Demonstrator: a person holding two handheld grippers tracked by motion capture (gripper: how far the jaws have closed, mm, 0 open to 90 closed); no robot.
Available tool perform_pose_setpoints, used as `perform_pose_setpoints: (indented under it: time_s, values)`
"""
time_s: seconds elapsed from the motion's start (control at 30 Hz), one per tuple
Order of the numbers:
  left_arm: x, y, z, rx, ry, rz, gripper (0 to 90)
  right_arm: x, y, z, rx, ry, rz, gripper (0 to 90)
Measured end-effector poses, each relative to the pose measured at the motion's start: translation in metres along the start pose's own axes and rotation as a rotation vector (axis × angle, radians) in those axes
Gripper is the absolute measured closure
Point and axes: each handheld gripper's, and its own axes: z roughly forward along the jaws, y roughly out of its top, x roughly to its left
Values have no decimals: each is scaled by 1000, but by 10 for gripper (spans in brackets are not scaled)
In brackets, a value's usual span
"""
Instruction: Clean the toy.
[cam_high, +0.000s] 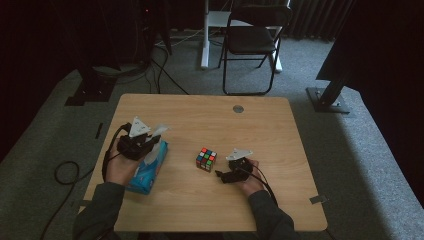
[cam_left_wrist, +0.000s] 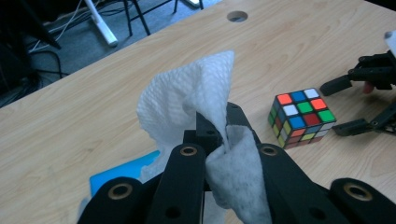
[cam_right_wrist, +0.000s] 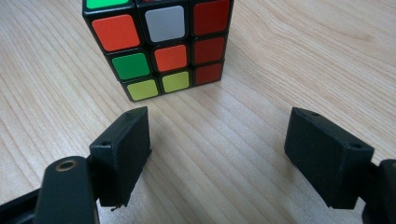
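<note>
A scrambled Rubik's cube (cam_high: 206, 159) sits near the middle of the wooden table (cam_high: 200, 120). My right gripper (cam_high: 221, 176) rests just to the right of it, open, with nothing between its fingers. In the right gripper view the cube (cam_right_wrist: 159, 46) lies just beyond the spread fingertips (cam_right_wrist: 123, 149). My left gripper (cam_high: 150, 144) hovers over a blue tissue pack (cam_high: 147, 172) at the table's left and is shut on a white tissue (cam_high: 159, 131). In the left gripper view the tissue (cam_left_wrist: 187, 93) rises crumpled out of the closed gripper (cam_left_wrist: 224, 137), with the pack (cam_left_wrist: 123, 171) below and the cube (cam_left_wrist: 302, 116) to the right.
A round cable hole (cam_high: 238, 108) is set in the table's far edge. A black folding chair (cam_high: 252, 40) and a white desk leg (cam_high: 206, 35) stand beyond the table on grey carpet. Cables (cam_high: 65, 172) lie on the floor at the left.
</note>
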Motion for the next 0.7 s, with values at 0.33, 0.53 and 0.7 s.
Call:
perform_pose_setpoints:
  time_s: [0.33, 0.53, 0.7]
  values:
    - [-13, 11, 16, 6, -41, 29, 872, 0, 0, 0, 0, 0, 2, 221]
    - [-18, 17, 24, 1, -68, 38, 871, 0, 0, 0, -2, 0, 2, 221]
    - [-22, 21, 28, -2, -80, 41, 871, 0, 0, 0, -1, 0, 1, 220]
